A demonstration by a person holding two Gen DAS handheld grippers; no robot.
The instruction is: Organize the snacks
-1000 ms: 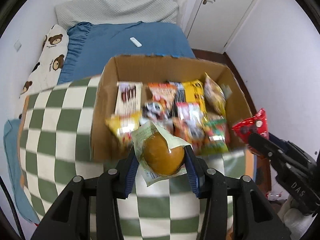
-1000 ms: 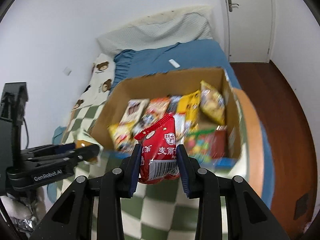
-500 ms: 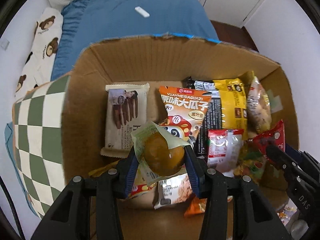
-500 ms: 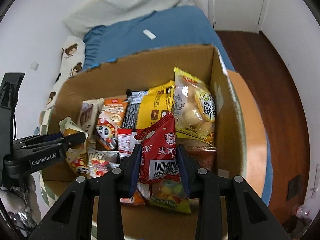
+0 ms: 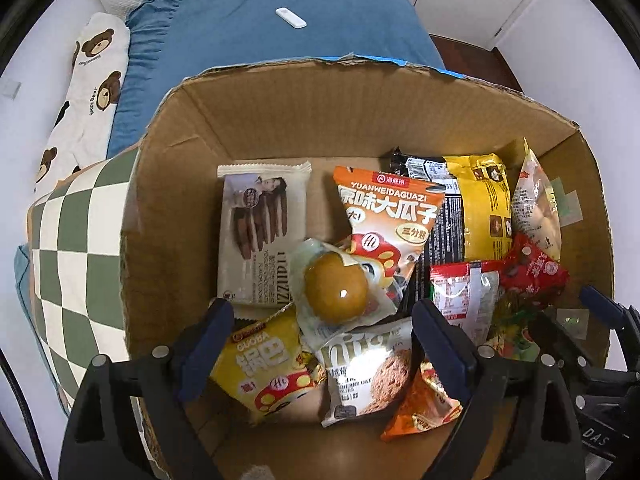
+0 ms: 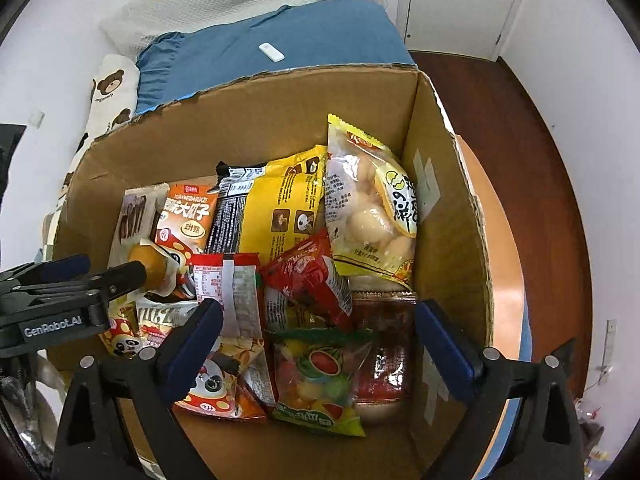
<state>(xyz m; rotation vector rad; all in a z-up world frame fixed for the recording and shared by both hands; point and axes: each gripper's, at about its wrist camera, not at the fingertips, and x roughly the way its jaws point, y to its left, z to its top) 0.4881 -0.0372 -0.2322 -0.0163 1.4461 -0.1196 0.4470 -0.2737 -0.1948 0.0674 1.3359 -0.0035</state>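
Both tools are open and empty above the box [image 5: 168, 184]: left tool [image 5: 322, 344], right tool [image 6: 320, 344], jaws spread wide.

The sealed bun pouch [image 5: 334, 292] lies on the pile at the box centre, resting on the orange seed bag [image 5: 390, 216]. Judging by looks, it's light, with a squashy filling and slick film; grip the crimped edge or pinch gently across the middle.

The red packet [image 6: 310, 280] sits at about 12 o'clock from the right tool, on top of the fruit candy bag [image 6: 320, 376]. It's likely soft, crinkly and light; take it by the seam.

The cookie pack [image 5: 260, 236] at 11 o'clock looks stiffer and flat, probably brittle inside.

The box is cardboard with thin walls. It sits on a checkered cloth [image 5: 76, 240] over the table.

Beyond it at 12 o'clock is a bed with a blue sheet [image 5: 280, 40], with a small white remote [image 5: 291, 17] on it. The floor is wood at 2 o'clock.
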